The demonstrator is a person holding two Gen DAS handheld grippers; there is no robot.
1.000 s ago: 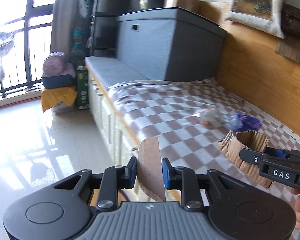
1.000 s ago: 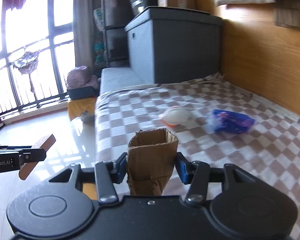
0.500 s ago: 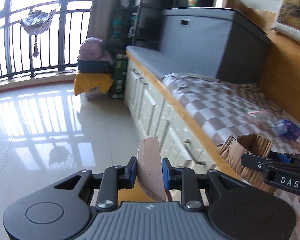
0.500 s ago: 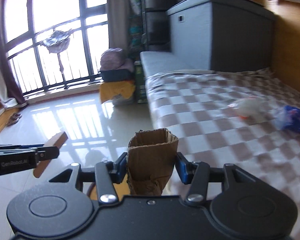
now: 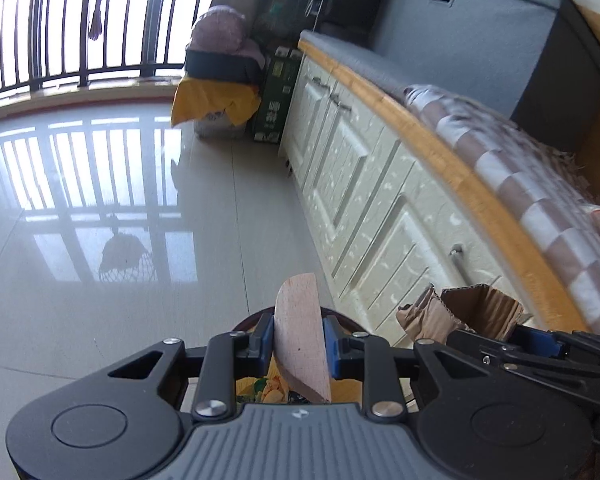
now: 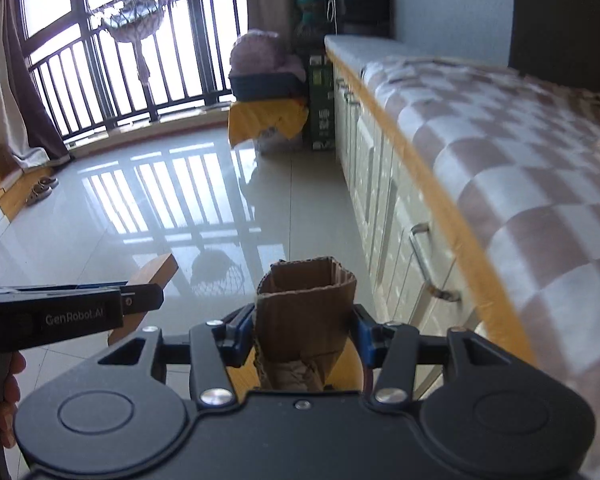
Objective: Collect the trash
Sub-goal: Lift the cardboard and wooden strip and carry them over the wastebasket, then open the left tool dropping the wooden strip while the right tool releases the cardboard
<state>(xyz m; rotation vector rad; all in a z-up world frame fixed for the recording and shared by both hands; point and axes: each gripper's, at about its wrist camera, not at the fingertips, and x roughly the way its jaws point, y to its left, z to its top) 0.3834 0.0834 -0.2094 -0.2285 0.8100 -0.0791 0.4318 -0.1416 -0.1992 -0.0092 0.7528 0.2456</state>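
Observation:
My left gripper [image 5: 298, 340] is shut on a flat wooden piece [image 5: 300, 332] with a rounded tip, held over the tiled floor. It also shows in the right wrist view [image 6: 150, 276] at the left. My right gripper [image 6: 304, 328] is shut on a crumpled cardboard piece [image 6: 306, 312], an open-ended corrugated sleeve. It also shows in the left wrist view [image 5: 472, 312] at the right. Below the left fingers a round bin rim [image 5: 256, 320] with colourful contents is partly visible.
A platform bed with a checkered sheet [image 6: 520, 152] and white drawers [image 5: 376, 208] runs along the right. A yellow-draped box with bags [image 5: 216, 92] and a green carton [image 5: 276, 108] stand by the balcony railing [image 5: 80, 40]. Glossy tiled floor [image 6: 160, 208] lies ahead.
Both grippers have swung left and down, away from the bed top toward the floor beside the drawers. Each still holds its piece. The bags on the bed have left view.

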